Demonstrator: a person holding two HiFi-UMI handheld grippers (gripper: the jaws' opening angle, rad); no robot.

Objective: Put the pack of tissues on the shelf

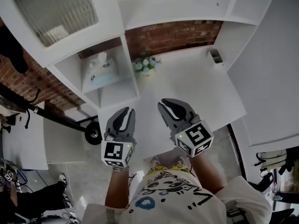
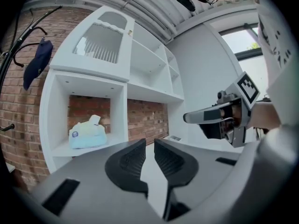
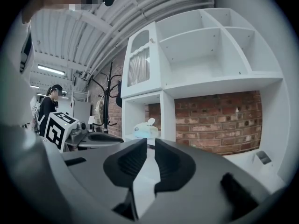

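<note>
Head view: saw tissue pack [image 1: 99, 69] on shelf [image 1: 132, 71], judged soft, light, best pinched mid-body; left gripper [image 1: 126, 110], right gripper [image 1: 167, 102] nearly closed, empty.

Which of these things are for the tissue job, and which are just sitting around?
For the job: pack of tissues, shelf, left tool, right tool.
Just lying about: flowers, small holder, dark jacket.

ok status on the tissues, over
Left gripper and right gripper empty, jaws nearly together. Pack of tissues sits in the shelf cubby. Nothing blocking; flowers stand outside it.
</note>
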